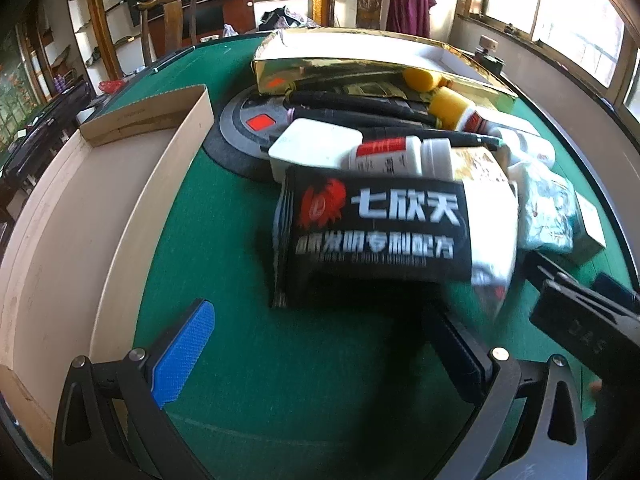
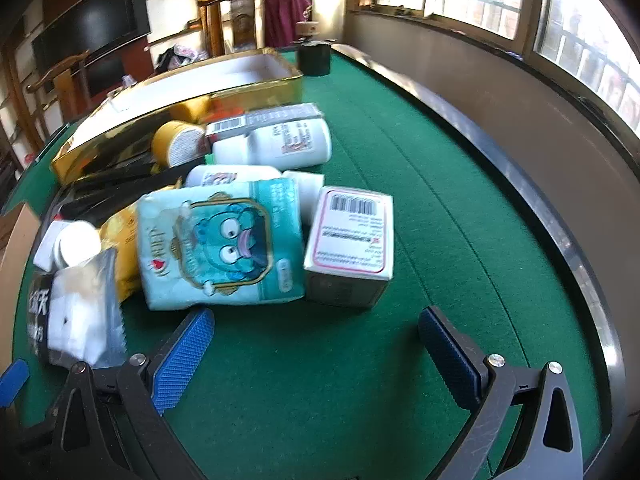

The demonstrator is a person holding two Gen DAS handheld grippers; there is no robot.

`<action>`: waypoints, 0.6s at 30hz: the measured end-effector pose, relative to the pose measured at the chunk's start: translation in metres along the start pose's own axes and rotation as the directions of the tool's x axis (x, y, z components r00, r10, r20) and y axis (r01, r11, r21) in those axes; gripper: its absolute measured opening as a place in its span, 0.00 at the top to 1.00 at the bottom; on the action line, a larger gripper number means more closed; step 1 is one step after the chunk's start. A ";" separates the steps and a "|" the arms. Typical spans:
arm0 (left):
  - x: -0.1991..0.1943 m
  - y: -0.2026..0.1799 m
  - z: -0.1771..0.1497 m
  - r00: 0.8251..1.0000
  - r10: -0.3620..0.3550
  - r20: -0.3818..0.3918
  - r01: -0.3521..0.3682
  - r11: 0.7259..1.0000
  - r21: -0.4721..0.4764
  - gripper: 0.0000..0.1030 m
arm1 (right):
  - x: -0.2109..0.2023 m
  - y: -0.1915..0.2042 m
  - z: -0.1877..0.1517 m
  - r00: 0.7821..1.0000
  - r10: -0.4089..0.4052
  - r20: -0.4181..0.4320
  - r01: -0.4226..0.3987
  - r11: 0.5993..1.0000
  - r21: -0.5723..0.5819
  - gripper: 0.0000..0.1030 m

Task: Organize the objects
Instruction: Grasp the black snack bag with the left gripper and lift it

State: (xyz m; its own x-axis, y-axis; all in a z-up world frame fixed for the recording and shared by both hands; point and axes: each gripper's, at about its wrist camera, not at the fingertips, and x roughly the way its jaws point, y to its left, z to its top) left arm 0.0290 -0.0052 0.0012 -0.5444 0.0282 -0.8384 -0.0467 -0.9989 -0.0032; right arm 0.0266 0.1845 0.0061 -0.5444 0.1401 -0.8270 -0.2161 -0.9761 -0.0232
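The left gripper (image 1: pixel 320 356) hovers over the green felt table (image 1: pixel 240 360) with its jaws at full width and nothing between them. The black foil pouch with white characters (image 1: pixel 372 236) lies just ahead, its long axis crosswise to the jaws. The right gripper (image 2: pixel 316 356) is equally wide and empty (the teal cartoon-printed packet (image 2: pixel 224 244) lies ahead, to its left). The beige cardboard tray (image 1: pixel 80 216) waits on the left, so the left gripper seems nearer.

The black pouch (image 1: pixel 372 236) is motion-blurred, its small print unreadable. The cardboard tray (image 1: pixel 80 216) runs off the left edge. Labels on the white bottle (image 2: pixel 280 144) are too blurred to read.
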 end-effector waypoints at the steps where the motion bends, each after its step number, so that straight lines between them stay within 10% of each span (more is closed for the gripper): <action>1: -0.001 0.000 -0.001 1.000 -0.004 0.000 0.004 1.000 0.008 0.00 | -0.001 -0.004 0.002 1.000 0.019 -0.012 -0.019 1.000 -0.015 0.00; 13: -0.003 0.000 -0.001 0.998 -0.036 -0.052 0.039 0.998 0.047 0.00 | -0.008 -0.001 -0.018 0.996 0.089 -0.026 -0.092 0.985 -0.149 0.00; 18: -0.044 0.018 0.010 0.966 -0.256 -0.017 0.255 0.966 -0.051 0.02 | -0.010 -0.004 -0.018 0.989 0.145 -0.037 -0.149 0.972 -0.183 0.00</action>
State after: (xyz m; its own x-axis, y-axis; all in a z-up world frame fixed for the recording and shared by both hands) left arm 0.0441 -0.0238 0.0436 -0.4999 0.2827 -0.8186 -0.1416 -0.9592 -0.2447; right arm 0.0472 0.1843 0.0043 -0.5395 -0.0090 -0.8419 0.0194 -0.9998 -0.0018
